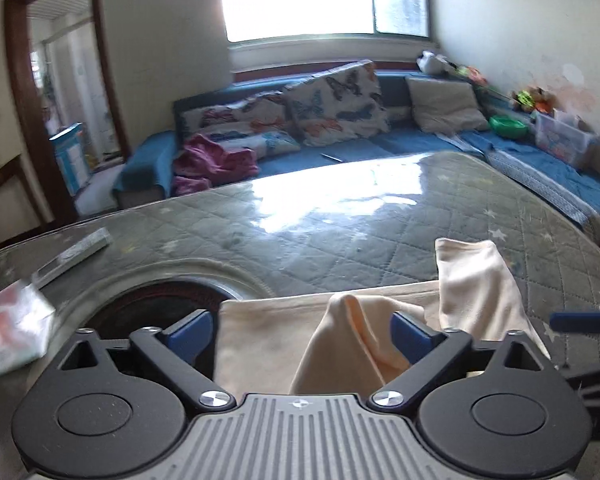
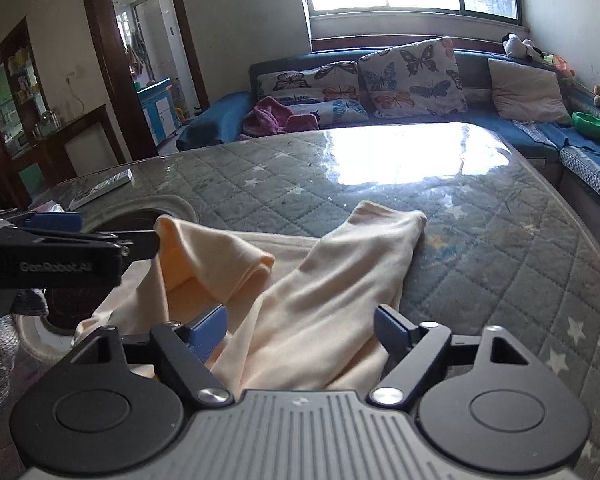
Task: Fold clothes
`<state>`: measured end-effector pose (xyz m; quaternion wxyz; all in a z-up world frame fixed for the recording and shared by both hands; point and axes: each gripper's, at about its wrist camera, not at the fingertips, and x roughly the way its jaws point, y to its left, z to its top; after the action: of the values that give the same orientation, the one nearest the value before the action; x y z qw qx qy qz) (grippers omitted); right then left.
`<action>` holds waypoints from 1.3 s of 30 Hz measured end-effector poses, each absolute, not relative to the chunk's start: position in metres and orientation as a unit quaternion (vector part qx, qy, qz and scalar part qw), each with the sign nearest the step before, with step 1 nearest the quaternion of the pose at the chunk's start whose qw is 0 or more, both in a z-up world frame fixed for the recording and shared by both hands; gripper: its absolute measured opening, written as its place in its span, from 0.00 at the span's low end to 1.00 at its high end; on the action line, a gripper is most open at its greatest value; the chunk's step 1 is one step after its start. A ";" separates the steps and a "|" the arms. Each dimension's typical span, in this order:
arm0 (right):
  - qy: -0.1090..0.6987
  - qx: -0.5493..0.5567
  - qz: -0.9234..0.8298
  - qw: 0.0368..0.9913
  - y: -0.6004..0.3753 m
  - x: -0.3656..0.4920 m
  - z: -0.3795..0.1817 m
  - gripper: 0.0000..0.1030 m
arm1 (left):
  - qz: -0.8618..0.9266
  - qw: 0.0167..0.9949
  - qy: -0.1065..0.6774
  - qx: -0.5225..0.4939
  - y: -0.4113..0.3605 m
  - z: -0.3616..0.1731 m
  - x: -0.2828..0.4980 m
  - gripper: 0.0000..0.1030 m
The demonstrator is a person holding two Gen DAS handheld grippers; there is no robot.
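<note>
A cream garment (image 1: 268,344) lies crumpled at the near edge of the quilted table (image 1: 340,232). One sleeve (image 2: 384,236) reaches out toward the table's middle. My left gripper (image 1: 302,336) is open, its blue pads wide apart, and a raised fold of the cloth (image 1: 348,320) stands between them against the right pad. My right gripper (image 2: 300,332) is open too, with the cream garment (image 2: 312,312) spread loosely between its fingers. In the right wrist view the left gripper (image 2: 100,240) comes in from the left edge, its tip touching the garment's upper left corner.
A remote control (image 1: 76,254) and a crinkled packet (image 1: 8,328) lie at the table's left. A dark round opening (image 1: 156,308) sits near the front left. Behind the table is a blue sofa (image 1: 380,148) with butterfly cushions (image 1: 340,100) and a pink garment (image 1: 216,160).
</note>
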<state>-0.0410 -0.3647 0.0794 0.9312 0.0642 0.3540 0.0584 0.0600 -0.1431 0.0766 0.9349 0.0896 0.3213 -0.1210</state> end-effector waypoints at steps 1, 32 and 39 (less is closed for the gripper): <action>0.353 0.061 0.057 0.932 -0.366 -0.036 0.080 0.75 | -0.129 0.930 0.333 0.085 -0.144 0.073 0.067 0.83; 0.403 0.009 0.092 0.911 -0.327 0.010 0.053 0.04 | 0.031 0.933 0.346 -0.097 0.052 0.060 -0.044 0.05; 0.355 0.016 0.058 0.933 -0.362 -0.040 0.077 0.02 | 0.043 0.933 0.343 -0.097 0.056 0.059 -0.060 0.05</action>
<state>-0.0396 -0.3620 0.0771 0.9329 0.0156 0.3552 0.0582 -0.0596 0.0557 0.0589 0.9332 -0.0968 0.3433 0.0429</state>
